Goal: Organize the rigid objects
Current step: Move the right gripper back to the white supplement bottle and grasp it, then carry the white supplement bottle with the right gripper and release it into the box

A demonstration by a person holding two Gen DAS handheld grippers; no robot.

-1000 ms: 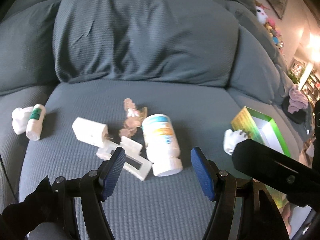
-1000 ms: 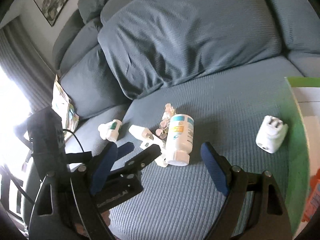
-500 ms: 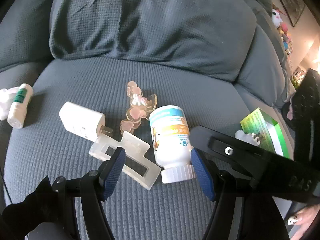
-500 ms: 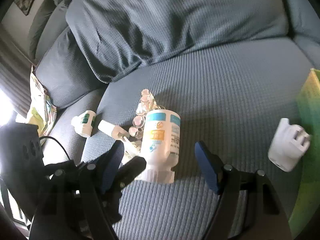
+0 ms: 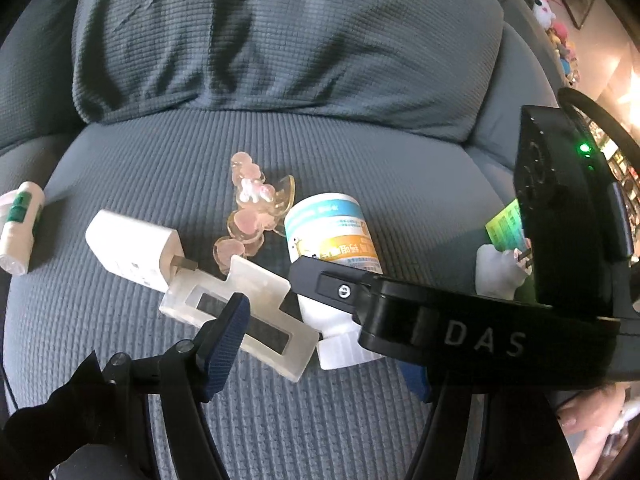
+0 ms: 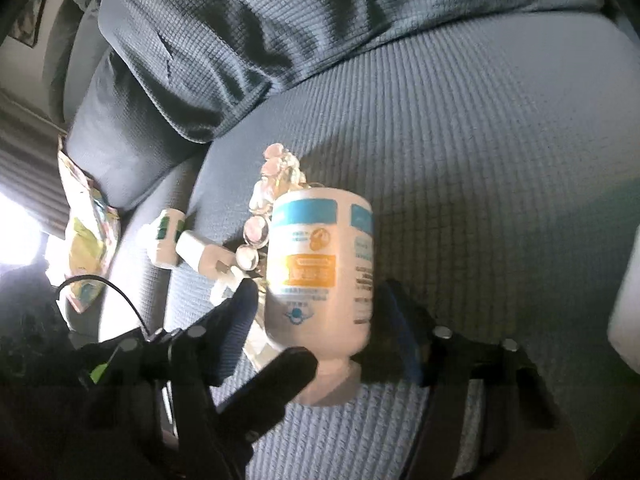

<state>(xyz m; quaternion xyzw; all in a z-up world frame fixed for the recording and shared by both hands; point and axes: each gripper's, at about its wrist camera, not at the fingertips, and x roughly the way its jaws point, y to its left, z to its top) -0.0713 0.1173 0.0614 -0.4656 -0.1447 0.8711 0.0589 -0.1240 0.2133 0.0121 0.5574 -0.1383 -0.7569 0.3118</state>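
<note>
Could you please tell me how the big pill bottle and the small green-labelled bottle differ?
The pill bottle is larger, with a blue and orange label; the small bottle has a green one. The pill bottle lies between the closing right gripper's fingers; the small bottle lies apart. Both are white and on their sides.

Both cameras sit behind their tongs, tilted steeply down at the sofa seat (image 5: 360, 160), close in. Left view faces the back cushion (image 5: 280, 40). Right view sits nearer still. Shared: pill bottle (image 6: 320, 264), white charger (image 5: 132, 252), pink trinkets (image 5: 248, 216).
</note>
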